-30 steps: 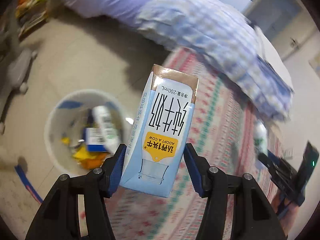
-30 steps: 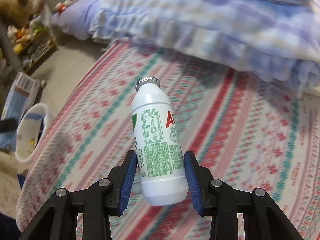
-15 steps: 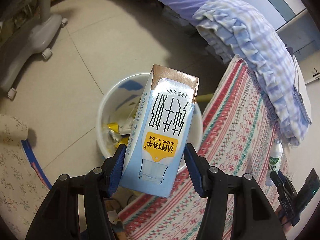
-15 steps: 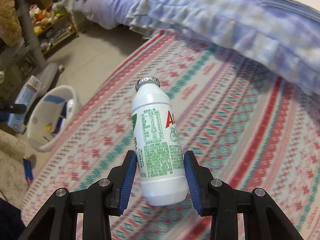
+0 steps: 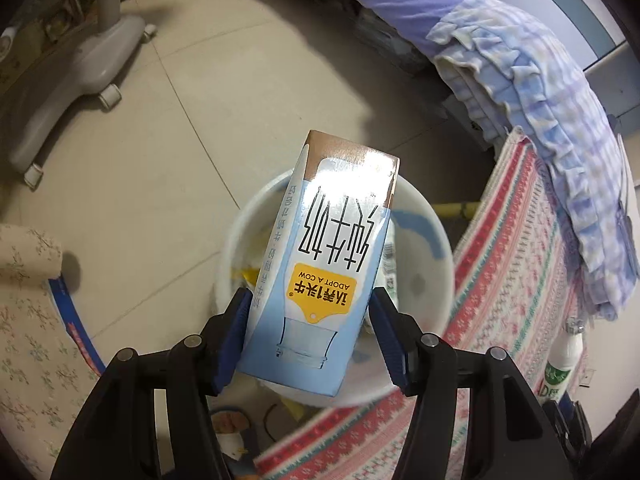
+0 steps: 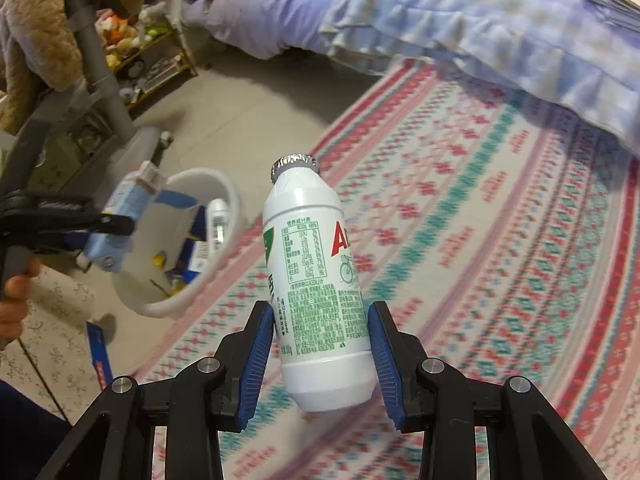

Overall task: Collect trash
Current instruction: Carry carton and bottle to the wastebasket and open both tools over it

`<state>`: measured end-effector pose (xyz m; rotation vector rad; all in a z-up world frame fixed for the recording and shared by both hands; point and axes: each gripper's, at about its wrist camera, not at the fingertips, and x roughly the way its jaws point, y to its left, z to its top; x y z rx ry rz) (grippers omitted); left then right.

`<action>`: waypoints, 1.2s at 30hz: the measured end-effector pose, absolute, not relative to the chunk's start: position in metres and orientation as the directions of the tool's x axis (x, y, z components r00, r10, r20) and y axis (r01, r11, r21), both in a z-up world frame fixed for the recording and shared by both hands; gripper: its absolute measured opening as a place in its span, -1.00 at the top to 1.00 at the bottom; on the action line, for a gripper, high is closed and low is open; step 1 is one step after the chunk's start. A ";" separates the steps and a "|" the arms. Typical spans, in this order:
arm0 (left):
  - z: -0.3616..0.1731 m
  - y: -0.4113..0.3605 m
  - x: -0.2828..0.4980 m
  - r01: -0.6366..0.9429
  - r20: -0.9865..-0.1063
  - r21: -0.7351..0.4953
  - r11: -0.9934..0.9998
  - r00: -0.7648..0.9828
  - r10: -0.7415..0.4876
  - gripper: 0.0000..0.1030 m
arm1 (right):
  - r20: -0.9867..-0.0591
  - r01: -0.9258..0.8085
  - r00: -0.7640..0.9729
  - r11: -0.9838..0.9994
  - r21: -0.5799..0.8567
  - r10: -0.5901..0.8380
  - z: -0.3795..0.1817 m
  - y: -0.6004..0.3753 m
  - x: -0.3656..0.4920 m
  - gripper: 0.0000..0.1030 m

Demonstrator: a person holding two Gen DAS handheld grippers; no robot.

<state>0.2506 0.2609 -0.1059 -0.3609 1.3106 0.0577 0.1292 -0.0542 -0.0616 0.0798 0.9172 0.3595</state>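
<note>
While left gripper (image 5: 310,334) clamps milk carton (image 5: 324,264) above white bin (image 5: 430,300), centre over opening before release; right gripper (image 6: 322,354) grips white bottle (image 6: 316,280) over bed, follows next.

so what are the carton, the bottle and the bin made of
Carton: looks like coated paperboard, glossy, with sharp folded edges and glare on its printed face.
Bottle: likely white plastic, smooth and opaque, with a crinkled silver foil cap.
Bin: probably white moulded plastic, with a smooth rounded rim and a slight sheen.

The bin's (image 5: 424,216) mouth lies open below — bedspread edge (image 5: 500,248) crowds one side.
</note>
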 end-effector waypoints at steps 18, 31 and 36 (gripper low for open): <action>-0.106 0.279 0.256 -0.285 -0.938 -0.301 0.910 0.260 -0.229 -0.34 | -0.708 -0.289 0.547 0.894 0.342 0.447 -0.070 0.042 0.166 0.16; -0.084 0.276 0.244 -0.270 -0.915 -0.344 0.899 0.310 -0.257 -0.34 | -0.754 -0.213 0.516 0.914 0.346 0.405 -0.096 0.102 0.199 0.03; -0.076 0.272 0.229 -0.263 -0.915 -0.323 0.909 0.332 -0.230 -0.34 | -0.752 -0.228 0.525 0.917 0.328 0.399 -0.098 0.095 0.181 0.03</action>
